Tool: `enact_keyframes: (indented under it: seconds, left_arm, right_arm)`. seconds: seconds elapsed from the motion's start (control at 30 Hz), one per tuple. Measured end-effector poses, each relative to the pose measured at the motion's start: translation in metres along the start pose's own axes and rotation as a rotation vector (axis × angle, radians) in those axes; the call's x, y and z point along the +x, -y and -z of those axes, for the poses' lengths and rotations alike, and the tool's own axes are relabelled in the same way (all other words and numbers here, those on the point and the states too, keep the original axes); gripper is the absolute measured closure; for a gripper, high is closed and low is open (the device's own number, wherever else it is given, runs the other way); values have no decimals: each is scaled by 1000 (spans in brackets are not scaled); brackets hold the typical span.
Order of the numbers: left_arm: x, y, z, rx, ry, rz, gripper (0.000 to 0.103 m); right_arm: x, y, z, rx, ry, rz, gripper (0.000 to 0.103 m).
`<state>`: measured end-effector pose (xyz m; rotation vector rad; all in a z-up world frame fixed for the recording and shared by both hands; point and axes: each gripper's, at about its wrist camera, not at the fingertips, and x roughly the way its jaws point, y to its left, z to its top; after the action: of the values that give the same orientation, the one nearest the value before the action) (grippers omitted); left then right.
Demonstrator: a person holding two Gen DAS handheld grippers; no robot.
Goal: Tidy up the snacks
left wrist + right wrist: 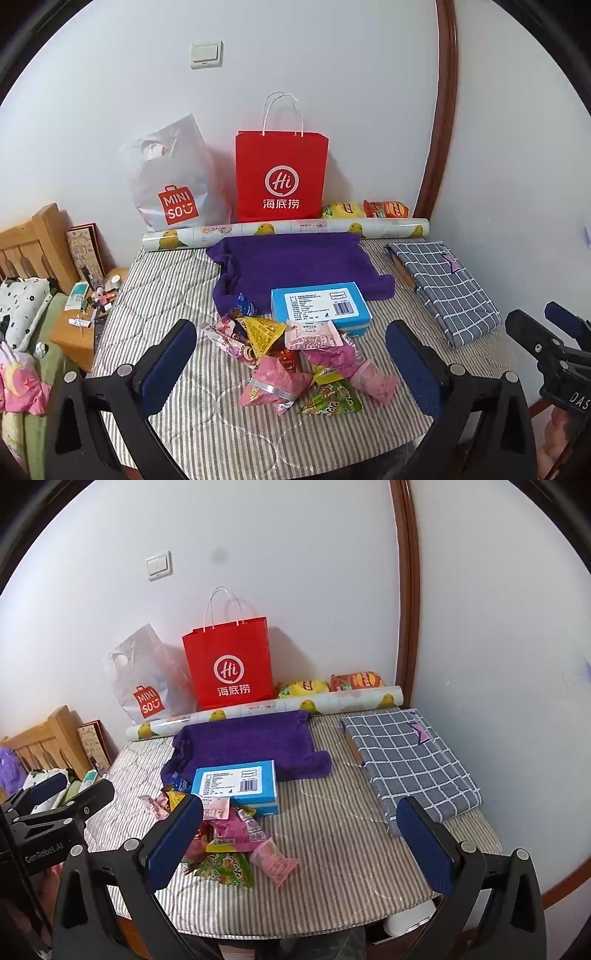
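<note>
A heap of small snack packets [295, 362] [229, 834], pink, yellow and green, lies on the striped table cover [177, 295] [332, 834]. A light blue box [319, 304] [236, 782] rests behind the heap, partly on a purple towel [295, 266] [243, 744]. My left gripper [291, 365] hangs open above the near side of the heap, holding nothing. My right gripper [299, 842] is open and empty too, over the bare stripes to the right of the packets. Each gripper shows at the edge of the other's view: the right gripper [554, 339], the left gripper [62, 794].
A red paper bag [280, 177] [229, 664] and a grey Miniso bag [173, 181] [144, 679] stand against the wall. A printed roll [284, 230] [266, 709] lies before them, with chip bags [384, 209] [332, 685] behind. A folded checked cloth [443, 288] [410, 760] lies right. A cluttered wooden nightstand [74, 325] stands left.
</note>
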<state>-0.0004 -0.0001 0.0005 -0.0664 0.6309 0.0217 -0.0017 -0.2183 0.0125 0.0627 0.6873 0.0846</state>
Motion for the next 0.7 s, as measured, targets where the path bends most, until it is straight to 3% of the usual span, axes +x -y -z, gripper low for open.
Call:
enact_keyframes:
  seconds: [0.7]
  left_arm:
    - [-2,5,-2,0,8,6,0]
  right_arm:
    - [-6,5,2,26,14,5,0]
